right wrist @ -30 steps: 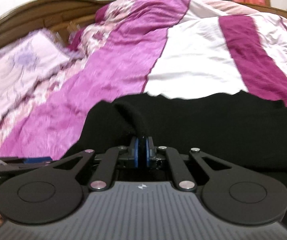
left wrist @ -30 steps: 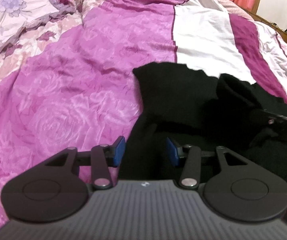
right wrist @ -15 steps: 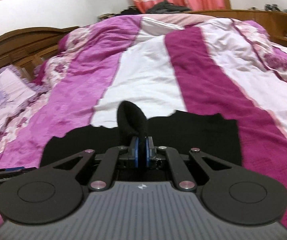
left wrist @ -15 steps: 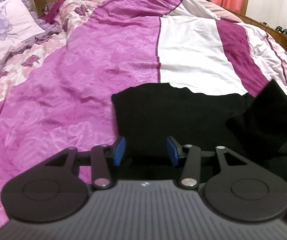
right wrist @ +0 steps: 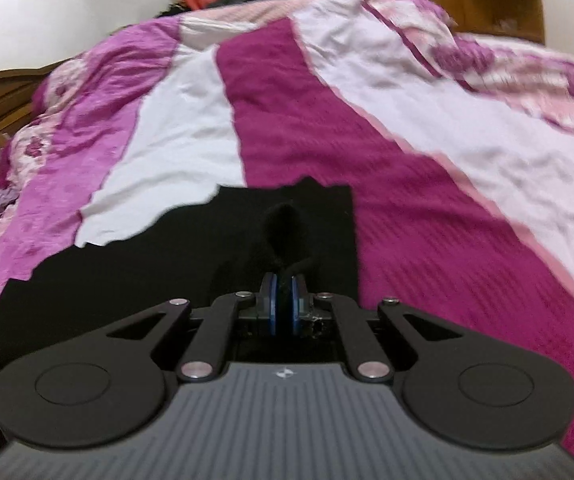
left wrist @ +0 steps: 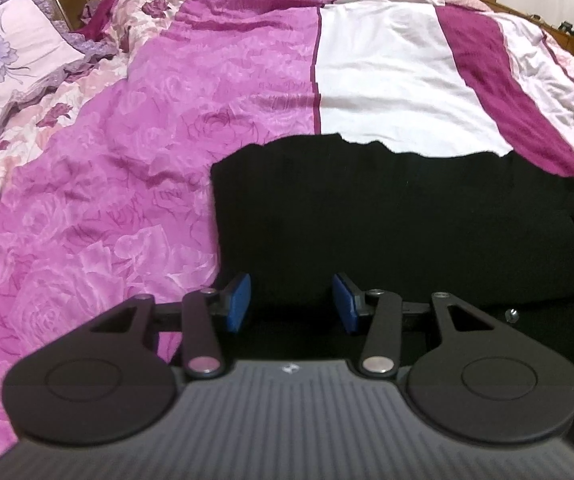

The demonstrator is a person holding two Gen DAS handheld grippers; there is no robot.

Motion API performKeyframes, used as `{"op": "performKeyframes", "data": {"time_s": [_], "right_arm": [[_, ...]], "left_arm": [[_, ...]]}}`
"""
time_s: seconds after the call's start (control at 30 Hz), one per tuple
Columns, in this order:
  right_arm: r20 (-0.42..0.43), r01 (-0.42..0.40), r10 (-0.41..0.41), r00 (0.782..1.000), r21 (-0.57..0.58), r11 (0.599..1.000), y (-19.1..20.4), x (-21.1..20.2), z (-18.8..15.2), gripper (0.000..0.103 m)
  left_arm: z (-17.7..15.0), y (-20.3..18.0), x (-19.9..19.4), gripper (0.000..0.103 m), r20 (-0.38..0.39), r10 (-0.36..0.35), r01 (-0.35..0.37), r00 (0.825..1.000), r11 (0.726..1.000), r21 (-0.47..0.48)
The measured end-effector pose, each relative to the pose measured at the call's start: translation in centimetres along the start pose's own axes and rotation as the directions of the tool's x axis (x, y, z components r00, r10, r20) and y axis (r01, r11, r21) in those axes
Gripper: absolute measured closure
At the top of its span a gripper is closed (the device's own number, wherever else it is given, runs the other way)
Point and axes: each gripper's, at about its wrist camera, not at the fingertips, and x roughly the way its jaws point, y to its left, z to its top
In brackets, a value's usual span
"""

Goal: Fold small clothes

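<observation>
Black garment spread on a bed, one gripper pinching its fabric.

A bed (left wrist: 175,168) covered in a wrinkled pink, white and magenta quilt leaves wide open room beyond the black garment (left wrist: 387,216), whose far edge is ragged. The raised flap seen half a second ago now lies lower. The right gripper (right wrist: 283,304) is clenched on a fold of soft black cloth; the left gripper (left wrist: 292,301) hangs released over the garment's left edge.
</observation>
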Motion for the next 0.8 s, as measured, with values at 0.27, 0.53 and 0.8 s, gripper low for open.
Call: {"op": "performKeyframes", "data": {"time_s": [0.27, 0.53, 0.8], "right_arm": [[-0.023, 0.024, -0.024, 0.999, 0.042, 0.999, -1.0, 0.0, -0.3, 0.094], [0.074, -0.03, 0.034, 0.997, -0.055, 0.998, 1.3, -2.5, 0.4, 0.085], [0.007, -0.022, 0.023, 1.0, -0.088, 0.996, 2.1, 1.0, 0.3, 0.08]], "left_arm": [[-0.2, -0.2, 0.0, 0.055, -0.007, 0.008, -0.008, 1.0, 1.0, 0.014], [-0.5, -0.3, -0.7, 0.055, -0.008, -0.009, 0.009, 1.0, 1.0, 0.004], [-0.9, -0.2, -0.2, 0.055, -0.023, -0.006, 0.006, 1.0, 1.0, 0.005]]}}
